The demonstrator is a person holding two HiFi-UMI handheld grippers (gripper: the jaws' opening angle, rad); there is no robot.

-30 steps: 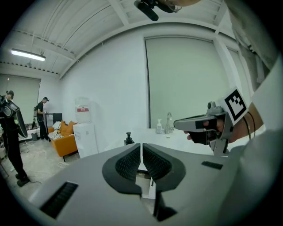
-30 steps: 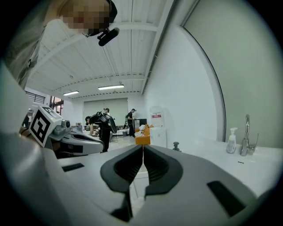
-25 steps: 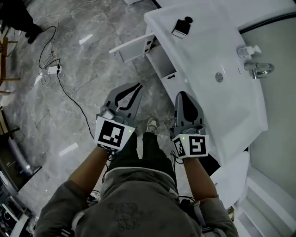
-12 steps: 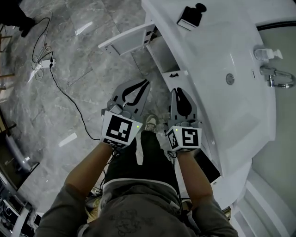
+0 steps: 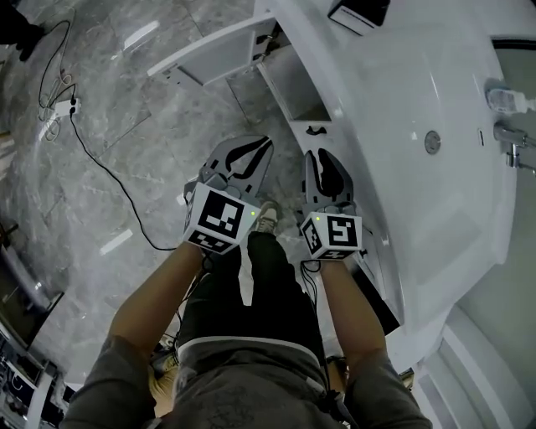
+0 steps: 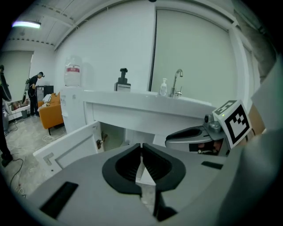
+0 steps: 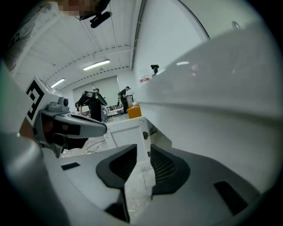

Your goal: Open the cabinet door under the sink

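Observation:
The white cabinet door (image 5: 209, 54) under the sink stands swung open over the floor, and the cabinet's inside (image 5: 295, 90) shows beside it. My left gripper (image 5: 266, 144) hangs in the air short of the opening, shut and holding nothing. In the left gripper view its tips (image 6: 141, 145) meet, with the open door (image 6: 70, 145) ahead on the left. My right gripper (image 5: 318, 156) hovers close to the counter's front edge (image 5: 368, 209). In the right gripper view a narrow gap shows between its tips (image 7: 142, 146), nothing is in it, and the door (image 7: 126, 132) lies beyond.
The white sink counter (image 5: 402, 126) fills the right side, with a faucet (image 5: 512, 138) and a black-and-white dispenser (image 5: 358, 12) on it. A black cable (image 5: 100, 167) and a power strip (image 5: 59, 107) lie on the grey marble floor at the left. My shoe (image 5: 266, 218) is below the grippers.
Both grippers have drawn closer together and nearer the cabinet front as the view shifted. The door has stayed open at the same angle.

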